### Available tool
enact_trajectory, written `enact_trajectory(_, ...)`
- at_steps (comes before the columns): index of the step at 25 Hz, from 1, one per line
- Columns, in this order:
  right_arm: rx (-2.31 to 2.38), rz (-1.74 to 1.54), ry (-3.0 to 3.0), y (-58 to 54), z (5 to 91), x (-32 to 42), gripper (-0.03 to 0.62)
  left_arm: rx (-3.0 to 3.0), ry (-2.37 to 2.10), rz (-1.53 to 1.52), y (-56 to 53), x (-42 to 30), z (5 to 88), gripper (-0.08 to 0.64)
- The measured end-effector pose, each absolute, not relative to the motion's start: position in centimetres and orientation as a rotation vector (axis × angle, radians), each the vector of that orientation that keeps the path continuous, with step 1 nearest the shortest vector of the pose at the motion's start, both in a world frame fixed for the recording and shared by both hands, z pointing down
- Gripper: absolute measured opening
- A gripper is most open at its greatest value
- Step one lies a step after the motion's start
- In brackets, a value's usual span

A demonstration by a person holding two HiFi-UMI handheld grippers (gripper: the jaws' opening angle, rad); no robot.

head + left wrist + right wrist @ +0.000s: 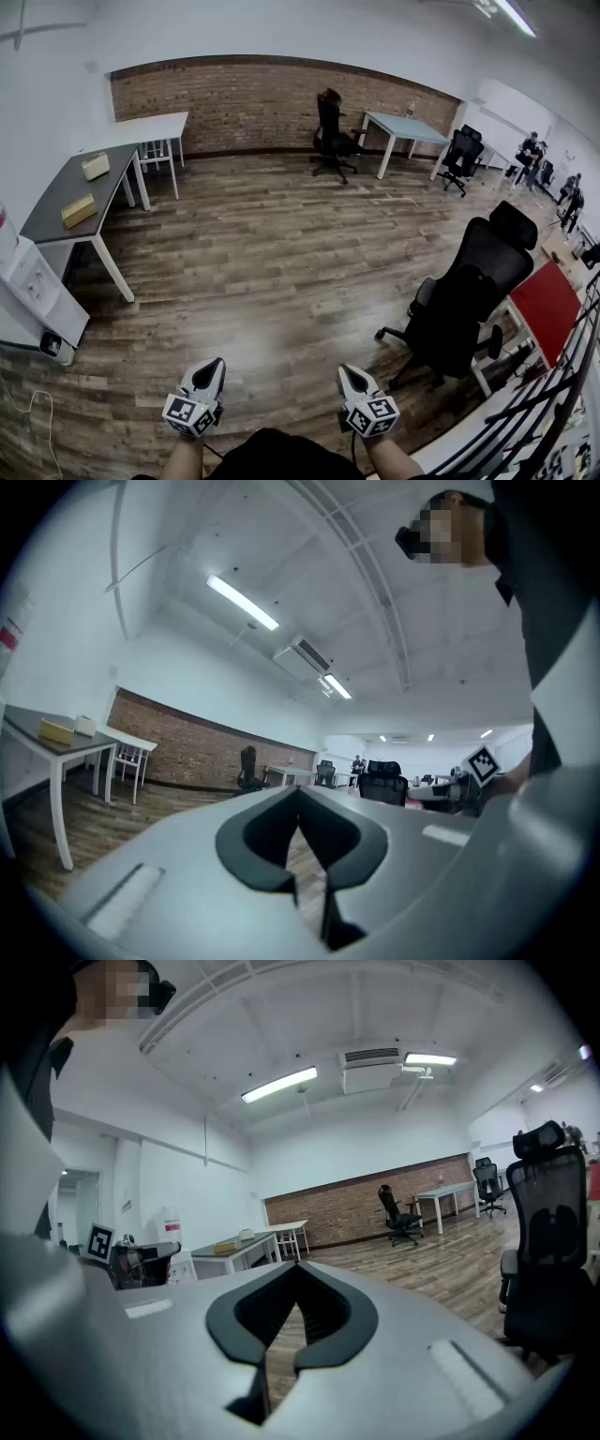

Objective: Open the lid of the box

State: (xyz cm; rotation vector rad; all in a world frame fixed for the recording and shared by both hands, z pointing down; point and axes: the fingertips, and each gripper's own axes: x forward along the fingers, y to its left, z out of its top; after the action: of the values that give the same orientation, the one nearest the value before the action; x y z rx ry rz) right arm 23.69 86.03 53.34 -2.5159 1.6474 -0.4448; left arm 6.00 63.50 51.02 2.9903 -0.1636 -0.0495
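Observation:
Two small boxes lie on the dark table point(56, 192) at the far left: a tan box point(79, 211) and a cream box point(95, 166). Their lids look down. Both grippers are held low at the bottom of the head view, far from that table. My left gripper point(214, 364) and my right gripper point(349, 370) point forward over the wooden floor, each with its jaws together and nothing between them. The left gripper view looks past its shut tips point(300, 794) to the tan box point(56, 730) in the distance. In the right gripper view the tips point(298, 1269) meet too.
A black office chair point(464, 300) stands close on the right beside a red panel point(547, 305) and a railing. A white water dispenser point(28, 291) sits at the left edge. White tables point(150, 127), another chair point(330, 131) and people point(530, 150) are farther off.

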Motion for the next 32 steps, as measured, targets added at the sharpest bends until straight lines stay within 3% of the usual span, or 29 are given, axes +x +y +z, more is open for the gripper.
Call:
enact_trajectory(12, -2.482, -0.416, 1.765, 82.0, 52.4, 23.5, 0.001, 3.033, -0.225, -0.122, 61.3, 5.2, 49.3, 0.0)
enact_trajectory(32, -2.191, -0.419, 2.047, 65.6, 52.0, 14.1, 0.003, 2.94, -0.687, -0.081, 51.2, -10.9, 51.3, 0.0)
